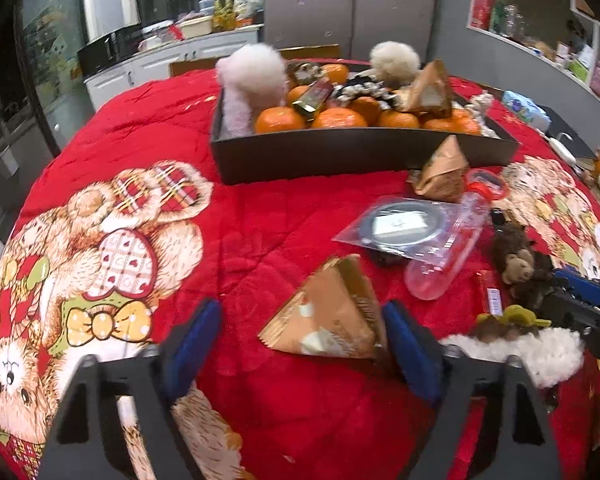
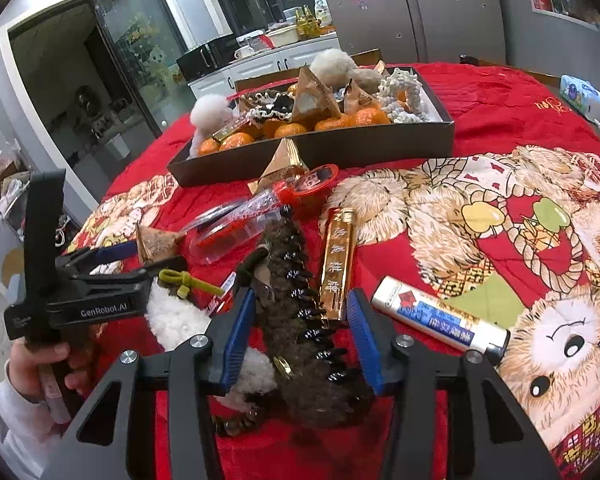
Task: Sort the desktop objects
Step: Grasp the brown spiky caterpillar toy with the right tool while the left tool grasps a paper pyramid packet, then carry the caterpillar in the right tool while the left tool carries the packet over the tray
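- Left gripper (image 1: 302, 344) stands fairly wide astride the brown packet (image 1: 328, 312); its right pad touches the packet's edge, the left pad is clear. No grip yet.
- Right gripper (image 2: 300, 336) stands narrower around the furry clip (image 2: 300, 312); whether the pads press, I cannot tell.
- Step in hand, I judge: a double pick-up. Next: close both, lift.
- Farther off, the box (image 1: 340, 152) of oranges is the likely target.
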The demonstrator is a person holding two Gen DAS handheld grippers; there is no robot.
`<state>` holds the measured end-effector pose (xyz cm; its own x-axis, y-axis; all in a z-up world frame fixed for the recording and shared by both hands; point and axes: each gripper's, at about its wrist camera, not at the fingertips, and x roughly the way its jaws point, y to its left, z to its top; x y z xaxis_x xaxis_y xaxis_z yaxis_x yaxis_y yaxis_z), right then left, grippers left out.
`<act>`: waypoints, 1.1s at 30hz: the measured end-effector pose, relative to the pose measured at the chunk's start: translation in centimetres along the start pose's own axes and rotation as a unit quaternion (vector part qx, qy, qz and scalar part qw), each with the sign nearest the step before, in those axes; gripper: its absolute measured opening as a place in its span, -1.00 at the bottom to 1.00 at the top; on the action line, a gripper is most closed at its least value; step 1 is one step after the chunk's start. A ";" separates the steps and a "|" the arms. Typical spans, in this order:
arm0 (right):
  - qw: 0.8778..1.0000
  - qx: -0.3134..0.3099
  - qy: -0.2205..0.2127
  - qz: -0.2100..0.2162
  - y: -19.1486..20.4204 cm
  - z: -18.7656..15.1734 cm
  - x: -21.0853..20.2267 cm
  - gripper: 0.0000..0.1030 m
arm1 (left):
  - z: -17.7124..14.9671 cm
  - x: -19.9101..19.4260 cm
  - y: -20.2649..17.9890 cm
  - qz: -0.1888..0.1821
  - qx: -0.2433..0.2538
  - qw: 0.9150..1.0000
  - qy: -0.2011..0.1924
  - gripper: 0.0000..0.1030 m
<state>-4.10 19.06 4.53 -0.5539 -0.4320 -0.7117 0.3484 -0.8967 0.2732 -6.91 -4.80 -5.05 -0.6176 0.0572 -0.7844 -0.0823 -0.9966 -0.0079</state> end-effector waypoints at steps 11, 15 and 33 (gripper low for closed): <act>1.000 -0.015 0.009 -0.016 0.5 -1.0 -0.2 -0.32 | 0.1 -0.5 -0.7 -0.015 0.002 1.000 -0.012 -0.10; 1.000 -0.003 0.002 -0.003 0.5 -1.0 -0.7 -0.48 | -0.3 -1.2 -0.1 -0.007 0.008 1.000 -0.016 -0.15; 0.998 0.008 -0.069 0.011 1.1 0.3 -5.8 -0.50 | -1.6 -6.6 0.2 -0.027 0.002 0.998 -0.056 -0.22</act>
<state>-0.73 20.57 9.18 -0.6446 -0.4604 -0.6103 0.3501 -0.8875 0.2997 -1.64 -5.48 -0.88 -0.6961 0.1165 -0.7084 -0.1203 -0.9917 -0.0448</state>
